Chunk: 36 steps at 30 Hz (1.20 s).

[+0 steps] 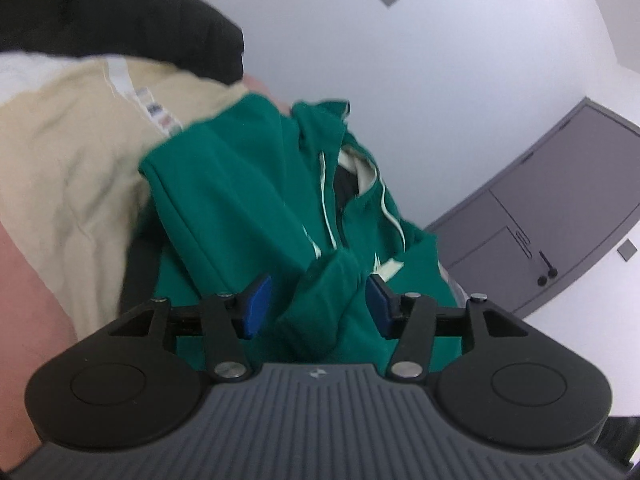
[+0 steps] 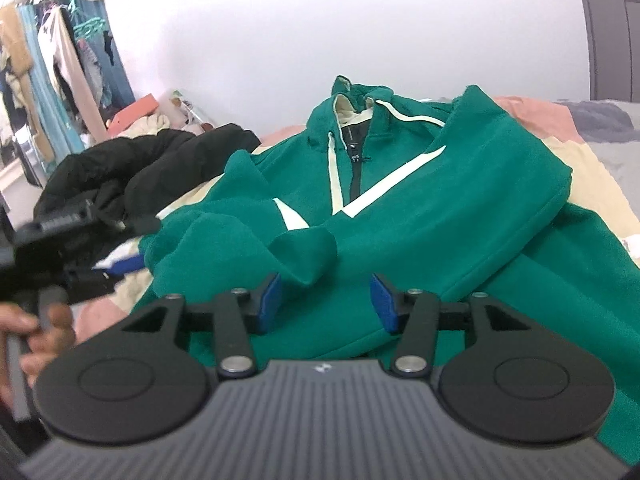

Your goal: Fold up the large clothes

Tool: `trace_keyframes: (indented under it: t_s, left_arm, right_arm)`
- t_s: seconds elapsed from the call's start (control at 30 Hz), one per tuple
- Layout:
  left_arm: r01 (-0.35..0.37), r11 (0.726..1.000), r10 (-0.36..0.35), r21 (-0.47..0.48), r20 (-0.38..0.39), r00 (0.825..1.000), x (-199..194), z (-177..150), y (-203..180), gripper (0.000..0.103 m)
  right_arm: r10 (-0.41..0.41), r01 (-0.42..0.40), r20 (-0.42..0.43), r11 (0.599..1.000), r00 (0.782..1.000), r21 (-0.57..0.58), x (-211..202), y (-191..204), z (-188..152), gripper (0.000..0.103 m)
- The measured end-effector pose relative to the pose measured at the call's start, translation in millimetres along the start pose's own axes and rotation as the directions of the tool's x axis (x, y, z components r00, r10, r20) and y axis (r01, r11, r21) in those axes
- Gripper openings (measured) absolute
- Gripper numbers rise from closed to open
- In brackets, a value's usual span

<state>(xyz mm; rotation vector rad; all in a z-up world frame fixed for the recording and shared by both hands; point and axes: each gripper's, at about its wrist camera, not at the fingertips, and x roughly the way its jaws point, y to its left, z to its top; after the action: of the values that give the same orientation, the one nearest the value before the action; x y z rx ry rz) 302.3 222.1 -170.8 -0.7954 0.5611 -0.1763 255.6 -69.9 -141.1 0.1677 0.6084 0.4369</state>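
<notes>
A green hoodie (image 2: 420, 216) with cream stripes and drawstrings lies on a bed, collar at the far end, one sleeve folded across the front. It also shows in the left wrist view (image 1: 240, 184). My left gripper (image 1: 318, 304) is open, its blue pads either side of a bunched green sleeve fold (image 1: 320, 300) without pinching it. My right gripper (image 2: 325, 300) is open just above the hoodie's near part, holding nothing. The left gripper also shows in the right wrist view (image 2: 116, 266) at the hoodie's left edge, held by a hand.
A black padded jacket (image 2: 140, 168) lies left of the hoodie. The bed cover (image 2: 592, 184) has beige, pink and grey patches. Clothes hang on a rack (image 2: 48, 64) at far left. A grey cabinet (image 1: 560, 208) stands by the white wall.
</notes>
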Motion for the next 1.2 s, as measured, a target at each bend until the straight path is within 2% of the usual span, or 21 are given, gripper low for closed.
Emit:
trace_keyframes:
  t_s: [0.07,0.1,0.13,0.17,0.27,0.37,0.4,0.47,0.5,0.6,0.67,0.73,0.8,0.9,0.93,0.97,1.03,1.13,1.17,1.2]
  left_arm:
    - [0.022,1.0,-0.022,0.003,-0.005,1.0,4.6,-3.8,-1.1,0.056]
    - [0.024,1.0,-0.024,0.019,0.0,1.0,4.4,-5.1,-3.6,0.052]
    - [0.029,0.998,-0.03,0.048,0.01,0.999,3.6,-6.3,-9.1,0.035]
    - [0.038,0.997,-0.039,0.068,0.014,0.999,3.3,-6.4,-13.8,0.024]
    - [0.099,0.989,-0.103,0.108,0.032,0.994,-3.0,-9.8,-30.5,0.02]
    - [0.179,0.966,-0.188,0.187,0.031,0.982,-11.1,-19.8,-55.9,0.019]
    - [0.213,0.954,-0.221,0.212,0.014,0.975,-13.1,-24.9,-65.2,0.019]
    - [0.286,0.922,-0.286,0.26,-0.039,0.958,-12.8,-37.4,-83.4,0.009]
    - [0.31,0.909,-0.303,0.281,-0.067,0.951,-11.8,-45.0,-92.5,0.009]
    - [0.323,0.883,-0.286,0.341,-0.156,0.945,-1.8,-67.0,-111.9,0.009]
    - [0.336,0.877,-0.271,0.345,-0.223,0.936,9.1,-81.3,-116.5,0.009]
    - [0.35,0.872,-0.26,0.343,-0.282,0.923,18.1,-93.4,-118.8,0.01]
    - [0.387,0.857,-0.274,0.34,-0.334,0.902,23.8,-103.1,-119.6,0.01]
    - [0.411,0.834,-0.267,0.368,-0.383,0.884,25.5,-117.5,-127.3,0.017]
    - [0.414,0.831,-0.264,0.373,-0.391,0.882,24.6,-119.6,-128.8,0.032]
    - [0.412,0.833,-0.263,0.37,-0.391,0.882,22.6,-119.9,-128.9,0.055]
    - [0.405,0.836,-0.27,0.369,-0.366,0.891,16.2,-116.3,-128.2,0.068]
    - [0.384,0.86,-0.274,0.336,-0.331,0.903,6.2,-101.3,-120.1,0.072]
    - [0.356,0.876,-0.259,0.325,-0.306,0.916,2.7,-94.4,-113.7,0.074]
    - [0.321,0.892,-0.235,0.318,-0.279,0.931,-2.3,-87.7,-106.4,0.074]
  right_arm:
    - [-0.004,0.004,-0.007,1.0,1.0,0.024,1.8,-5.2,1.8,0.053]
    - [-0.006,0.006,-0.011,0.999,1.0,0.038,2.5,-7.9,2.3,0.053]
    - [-0.01,0.011,-0.015,0.999,1.0,0.053,4.0,-11.9,4.4,0.053]
    - [-0.013,0.015,-0.018,0.997,1.0,0.07,5.0,-15.6,5.8,0.053]
    - [-0.027,0.028,-0.008,0.993,1.0,0.112,4.8,-28.0,10.8,0.053]
    - [-0.05,0.047,0.019,0.989,0.999,0.138,-0.8,-37.8,15.9,0.053]
    - [-0.057,0.052,0.03,0.988,0.998,0.146,-3.1,-41.2,17.6,0.053]
    - [-0.072,0.063,0.053,0.985,0.996,0.161,-9.0,-47.6,20.3,0.053]
    - [-0.08,0.068,0.065,0.983,0.995,0.168,-12.1,-50.5,21.7,0.053]
    - [-0.091,0.075,0.081,0.98,0.993,0.186,-17.5,-58.8,23.8,0.053]
    - [-0.094,0.077,0.08,0.978,0.992,0.192,-18.8,-62.3,23.6,0.053]
    - [-0.087,0.071,0.074,0.978,0.993,0.197,-19.0,-63.7,22.7,0.053]
    - [-0.078,0.063,0.067,0.978,0.995,0.201,-18.7,-64.0,22.8,0.053]
    - [-0.063,0.049,0.063,0.979,0.996,0.197,-18.5,-63.6,22.7,0.053]
    - [-0.057,0.044,0.06,0.979,0.997,0.197,-18.3,-63.7,22.6,0.053]
    - [-0.05,0.038,0.056,0.979,0.997,0.2,-18.1,-64.7,22.4,0.053]
    - [-0.034,0.024,0.046,0.977,0.998,0.214,-17.6,-66.4,21.5,0.053]
    - [-0.016,0.011,0.022,0.975,1.0,0.22,-15.6,-66.6,19.5,0.053]
    - [-0.011,0.009,0.01,0.975,1.0,0.221,-14.0,-65.7,18.4,0.055]
    - [-0.004,0.004,-0.002,0.975,1.0,0.221,-12.4,-64.4,16.5,0.061]
